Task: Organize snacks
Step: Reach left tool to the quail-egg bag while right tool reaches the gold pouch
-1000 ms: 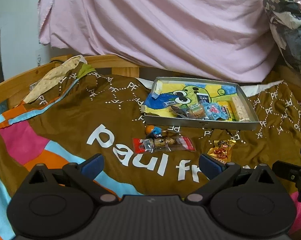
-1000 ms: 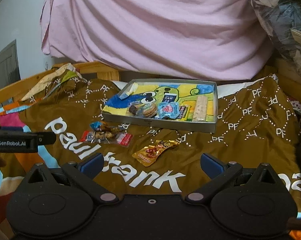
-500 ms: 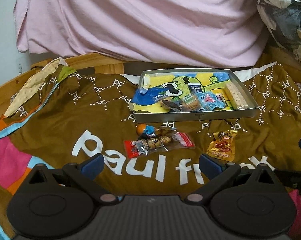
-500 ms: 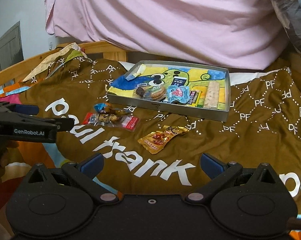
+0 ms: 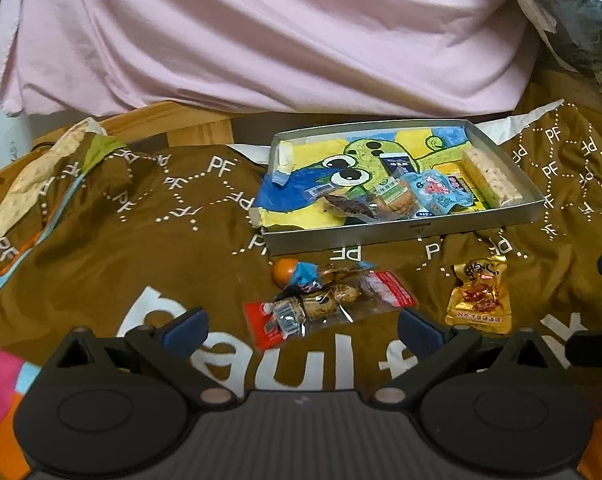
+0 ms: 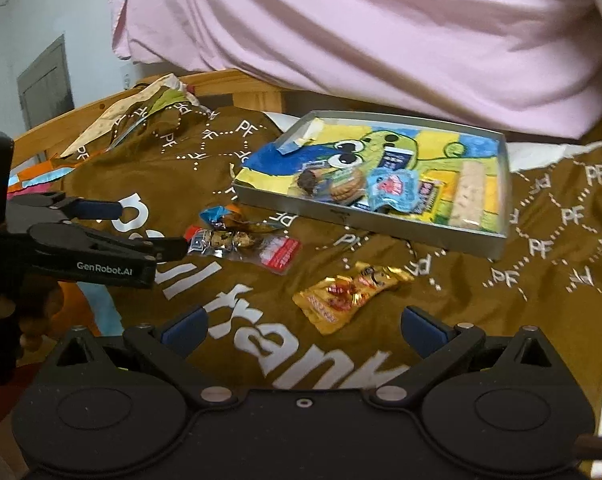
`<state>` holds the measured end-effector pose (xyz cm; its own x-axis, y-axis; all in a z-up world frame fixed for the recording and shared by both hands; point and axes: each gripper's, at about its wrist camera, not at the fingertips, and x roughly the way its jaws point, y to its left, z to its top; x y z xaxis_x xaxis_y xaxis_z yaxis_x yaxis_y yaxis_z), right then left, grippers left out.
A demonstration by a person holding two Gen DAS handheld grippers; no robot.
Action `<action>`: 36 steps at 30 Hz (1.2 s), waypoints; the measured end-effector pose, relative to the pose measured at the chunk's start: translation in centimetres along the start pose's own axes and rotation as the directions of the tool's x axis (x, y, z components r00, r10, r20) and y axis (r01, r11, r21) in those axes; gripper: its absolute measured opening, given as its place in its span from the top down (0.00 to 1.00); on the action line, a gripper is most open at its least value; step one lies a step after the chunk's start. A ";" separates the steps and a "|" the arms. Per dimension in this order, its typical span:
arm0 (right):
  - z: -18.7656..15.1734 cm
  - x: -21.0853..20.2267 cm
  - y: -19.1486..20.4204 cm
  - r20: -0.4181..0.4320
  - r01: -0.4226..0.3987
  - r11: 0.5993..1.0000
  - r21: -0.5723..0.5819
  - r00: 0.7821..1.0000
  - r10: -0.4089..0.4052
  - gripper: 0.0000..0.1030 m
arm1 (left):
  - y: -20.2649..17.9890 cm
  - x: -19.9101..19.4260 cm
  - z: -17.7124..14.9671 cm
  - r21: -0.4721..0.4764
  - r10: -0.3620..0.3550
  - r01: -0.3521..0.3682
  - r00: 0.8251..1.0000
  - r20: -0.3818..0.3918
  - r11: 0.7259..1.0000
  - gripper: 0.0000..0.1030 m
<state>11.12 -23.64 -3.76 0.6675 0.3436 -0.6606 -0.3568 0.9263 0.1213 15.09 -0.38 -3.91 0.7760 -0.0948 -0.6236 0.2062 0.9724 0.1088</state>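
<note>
While both grippers hang low over the bed, the scene sorts as follows.

Left gripper (image 5: 301, 326): spread wide and empty, its blue-tipped fingers (image 5: 185, 326) at the bottom of the left wrist view; in the right wrist view it reaches in from the left edge.

Right gripper (image 6: 303, 326): also wide apart, nothing between its fingers (image 6: 423, 328).

Tray (image 6: 365, 222): shallow metal box, centre right of both views, resting on the brown blanket (image 6: 541, 280); its near wall faces the grippers, and a cartoon sheet lines the bottom.

Snacks in tray: several packets crowd the near right part, with a pale bar (image 5: 491, 178) along the right wall; the left half is mostly bare liner.

Red-ended packet (image 5: 333, 308): on the blanket just below the tray's near wall, straight ahead of the left gripper, touching a small blue-and-orange snack (image 5: 297, 272) above it.

Gold packet (image 6: 349, 294): apart to the right, lying tilted, just ahead of the right gripper.

Open room: bare blanket lies left of the packets and right of the tray.

Edges: a wooden bed rail (image 5: 173, 128) runs across the upper left; pink cloth (image 5: 281, 32) hangs behind the tray.
</note>
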 end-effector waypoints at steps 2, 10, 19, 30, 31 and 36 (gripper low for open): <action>0.1 1.1 -0.5 -0.010 -0.006 1.000 0.012 1.000 0.007 0.01 | 0.1 0.9 0.1 0.007 -0.020 0.020 1.000 0.000 1.000 0.00; 0.2 4.6 -2.9 -0.045 -0.077 0.989 0.123 0.996 0.083 0.03 | 1.6 4.7 0.4 0.087 -0.183 0.182 0.983 0.004 0.979 0.00; 0.2 8.4 -4.3 -0.091 -0.060 0.977 0.202 0.993 0.080 0.17 | 2.9 9.0 1.3 0.078 -0.265 0.274 0.958 -0.110 0.958 0.00; 0.3 11.0 -5.7 -0.054 -0.043 0.949 0.312 0.997 0.063 0.37 | 1.5 11.2 1.6 0.299 -0.302 0.364 0.924 -0.236 0.882 0.01; 0.3 11.1 -5.7 -0.055 -0.035 0.950 0.311 0.997 0.055 0.45 | 1.6 11.2 1.6 0.284 -0.318 0.385 0.913 -0.255 0.878 0.02; 0.5 11.2 -5.4 -0.059 -0.026 0.955 0.296 0.997 0.046 0.67 | 1.5 10.5 1.6 0.289 -0.368 0.447 0.884 -0.288 0.847 0.03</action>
<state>20.83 -24.75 -11.44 0.6106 0.3760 -0.6970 -0.1645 0.9211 0.3528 24.46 -0.30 -9.05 0.4382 -0.3806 -0.8143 0.6937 0.7193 0.0371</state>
